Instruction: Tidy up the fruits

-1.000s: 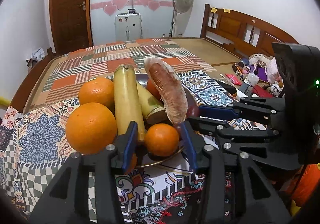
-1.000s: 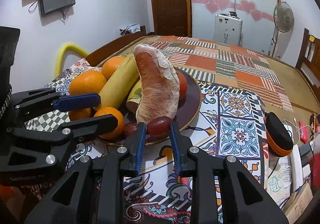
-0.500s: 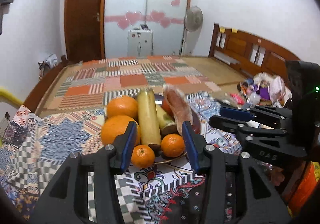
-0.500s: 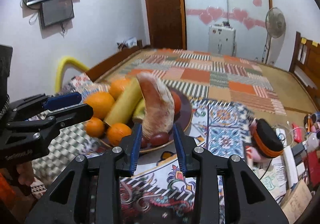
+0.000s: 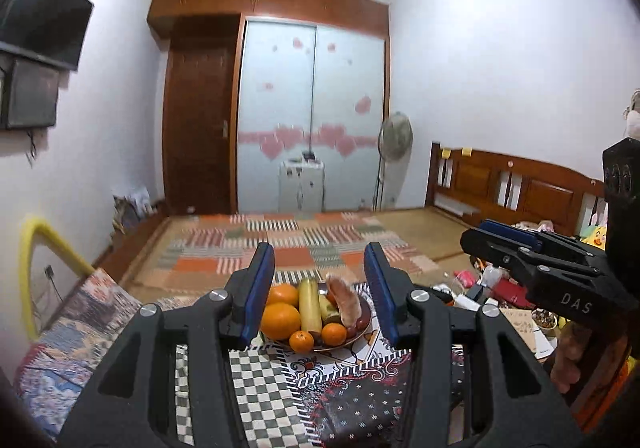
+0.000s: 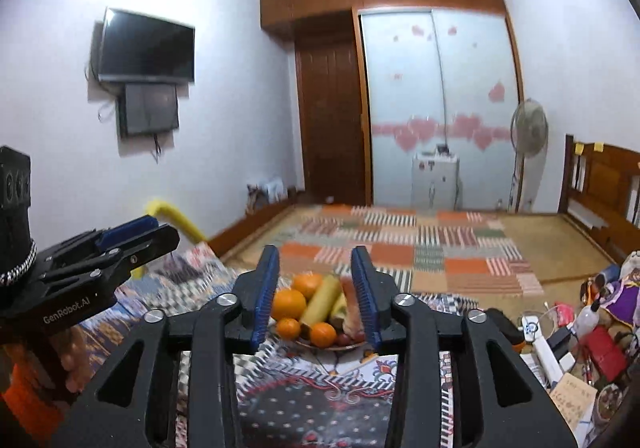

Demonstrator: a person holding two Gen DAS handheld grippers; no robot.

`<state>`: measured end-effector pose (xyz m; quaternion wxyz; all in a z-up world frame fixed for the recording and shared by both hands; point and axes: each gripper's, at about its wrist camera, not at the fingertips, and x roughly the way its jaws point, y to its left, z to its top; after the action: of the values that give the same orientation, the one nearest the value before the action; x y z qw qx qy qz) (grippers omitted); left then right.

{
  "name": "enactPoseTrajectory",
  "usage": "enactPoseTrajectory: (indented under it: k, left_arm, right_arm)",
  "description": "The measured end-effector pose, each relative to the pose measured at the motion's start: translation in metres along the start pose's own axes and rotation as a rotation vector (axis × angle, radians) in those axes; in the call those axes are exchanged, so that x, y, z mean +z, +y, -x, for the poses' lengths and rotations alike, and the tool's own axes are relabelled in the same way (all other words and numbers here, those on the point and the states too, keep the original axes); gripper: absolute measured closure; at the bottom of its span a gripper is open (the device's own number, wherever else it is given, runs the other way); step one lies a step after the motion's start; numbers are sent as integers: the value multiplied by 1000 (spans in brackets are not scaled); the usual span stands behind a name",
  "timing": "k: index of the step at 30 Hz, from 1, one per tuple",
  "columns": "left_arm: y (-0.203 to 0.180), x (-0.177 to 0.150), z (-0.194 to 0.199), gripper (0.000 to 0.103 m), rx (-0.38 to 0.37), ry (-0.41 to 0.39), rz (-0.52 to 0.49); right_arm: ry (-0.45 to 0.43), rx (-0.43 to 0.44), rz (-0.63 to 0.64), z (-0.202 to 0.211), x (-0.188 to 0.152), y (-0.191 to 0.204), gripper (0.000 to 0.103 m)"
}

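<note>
A dark round plate (image 5: 362, 334) sits on a patterned tablecloth, piled with oranges (image 5: 280, 321), a long yellow-green fruit (image 5: 310, 306), a reddish-brown sweet potato (image 5: 345, 304) and small red fruits. The pile also shows in the right wrist view (image 6: 320, 308). My left gripper (image 5: 318, 290) is open and empty, held back from and above the plate. My right gripper (image 6: 316, 294) is open and empty, also back from the plate. Each gripper shows at the side of the other's view.
The patterned tablecloth (image 5: 280, 392) covers the table in front. Clutter of small items (image 6: 568, 332) lies on the right. Behind the table is a bed with a striped patchwork mat (image 5: 292, 244), a wooden headboard (image 5: 516, 184) and a fan (image 5: 395, 136).
Both grippers have pulled back and up from the plate, which now looks small and far. Both jaws stay open and empty. The fruit has not moved.
</note>
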<state>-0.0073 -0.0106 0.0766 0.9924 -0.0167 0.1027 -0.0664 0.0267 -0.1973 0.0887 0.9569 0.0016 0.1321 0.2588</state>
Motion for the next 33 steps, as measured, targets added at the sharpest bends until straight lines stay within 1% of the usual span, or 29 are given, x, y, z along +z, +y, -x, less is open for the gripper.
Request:
enactPoseTrajectory:
  k: [2, 4, 5, 7, 9, 12, 14, 15, 16, 19, 21, 22, 23, 28, 33]
  left_arm:
    - [-4, 3, 18, 51, 8, -22, -12]
    - [-6, 4, 34, 42, 18, -44, -12]
    - [-7, 5, 41, 40, 21, -54, -11]
    - [-8, 4, 50, 35, 24, -64, -8]
    - [-8, 4, 57, 33, 30, -69, -7]
    - [-8, 3, 62, 30, 40, -72, -13]
    - [-12, 2, 62, 24, 52, -78, -17]
    - [-13, 1, 66, 18, 55, -82, -18]
    - [-13, 0, 67, 14, 59, -88, -16]
    - [-12, -3, 69, 11, 64, -92, -15]
    - [-12, -4, 70, 8, 63, -90, -10]
    - [-12, -5, 70, 7, 64, -88, -9]
    - [-12, -6, 71, 7, 64, -86, -9]
    - [-12, -8, 69, 4, 72, -82, -12]
    - [-10, -10, 66, 2, 71, -75, -5]
  right_arm:
    - [-36, -5, -3, 15, 3, 7, 55]
    - [-59, -8, -6, 25, 4, 12, 48]
    - [-68, -12, -5, 27, 4, 14, 42]
    - [-90, -29, 4, 33, 4, 19, 34]
    - [-106, -47, 18, 39, 3, 24, 31]
    - [-111, -47, 24, 43, 2, 28, 25]
    - [-121, -57, 24, 44, 0, 29, 20]
    - [-127, -63, 20, 43, 0, 30, 19]
    - [-129, -63, 16, 44, -1, 30, 19]
    - [-125, -60, 12, 48, -4, 32, 18]
    - [-123, -71, 10, 47, -6, 31, 12]
    - [-125, -73, 8, 48, -6, 32, 8]
    - [-128, -74, 5, 49, -7, 32, 6]
    - [-126, -83, 2, 51, -11, 31, 5]
    - [-120, -88, 2, 51, -13, 30, 4]
